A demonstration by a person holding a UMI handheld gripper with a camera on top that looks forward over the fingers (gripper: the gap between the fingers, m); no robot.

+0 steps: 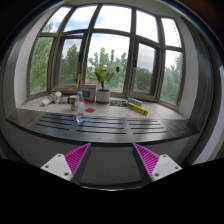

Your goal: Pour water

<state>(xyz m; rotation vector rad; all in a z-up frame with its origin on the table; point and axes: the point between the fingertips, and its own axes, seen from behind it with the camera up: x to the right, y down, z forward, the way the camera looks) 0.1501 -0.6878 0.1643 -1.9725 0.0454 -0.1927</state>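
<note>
A clear plastic water bottle (80,108) stands upright on the grey table (110,125) under the bay window, well beyond my fingers and a little left of them. A pale cup (58,99) sits further left near the sill. My gripper (112,158) is open, its two magenta pads (76,157) spread wide with nothing between them, hanging back from the table's near edge.
A potted plant with flowers (103,85) stands on the sill behind the bottle. A pink and white box (88,94) is beside it. A yellow object (137,107) lies on the right of the table, with small items near it.
</note>
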